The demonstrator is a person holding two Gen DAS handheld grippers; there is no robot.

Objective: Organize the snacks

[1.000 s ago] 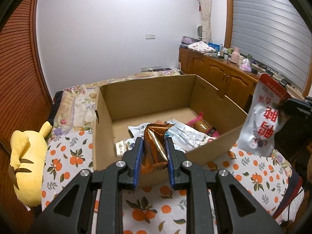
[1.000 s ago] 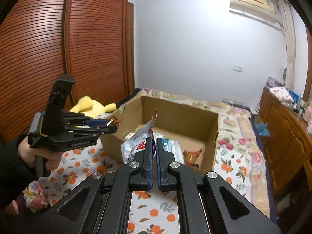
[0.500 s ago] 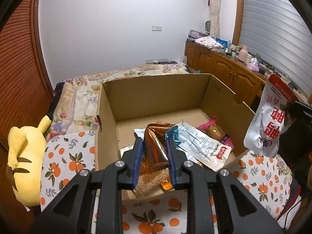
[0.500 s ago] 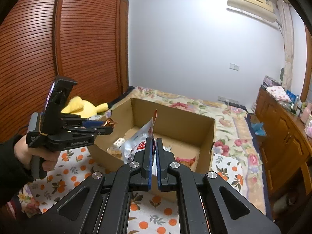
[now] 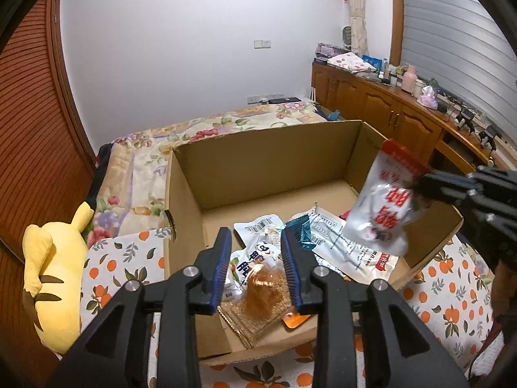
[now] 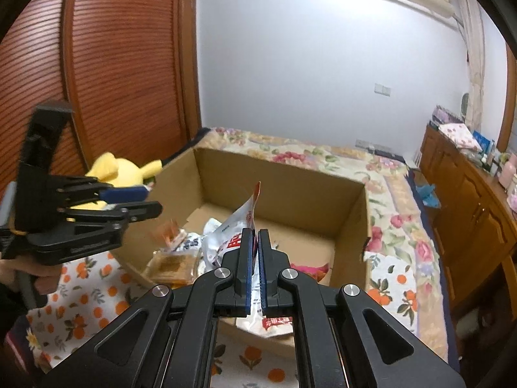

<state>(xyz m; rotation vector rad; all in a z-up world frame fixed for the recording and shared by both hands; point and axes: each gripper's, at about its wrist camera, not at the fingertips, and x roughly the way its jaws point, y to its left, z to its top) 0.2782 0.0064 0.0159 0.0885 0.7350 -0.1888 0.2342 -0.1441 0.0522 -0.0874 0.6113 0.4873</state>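
Several packets lie in the brown cardboard box [image 5: 265, 161]; my left gripper [image 5: 257, 266] gapes empty, my right gripper [image 6: 255, 258] pinches a white-and-red foil pouch [image 5: 384, 207] above it, unplaced.

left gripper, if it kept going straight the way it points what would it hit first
Probably the orange snack packet lying right below the open left gripper, inside the cardboard box; depth is hard to judge.

Illumination is even, cool indoor light with soft shadows. Fisheye distortion bends both views, with dark vignetting at the corners. The white snack pouch [image 5: 386, 207] and orange packet [image 6: 168, 230] show motion blur.
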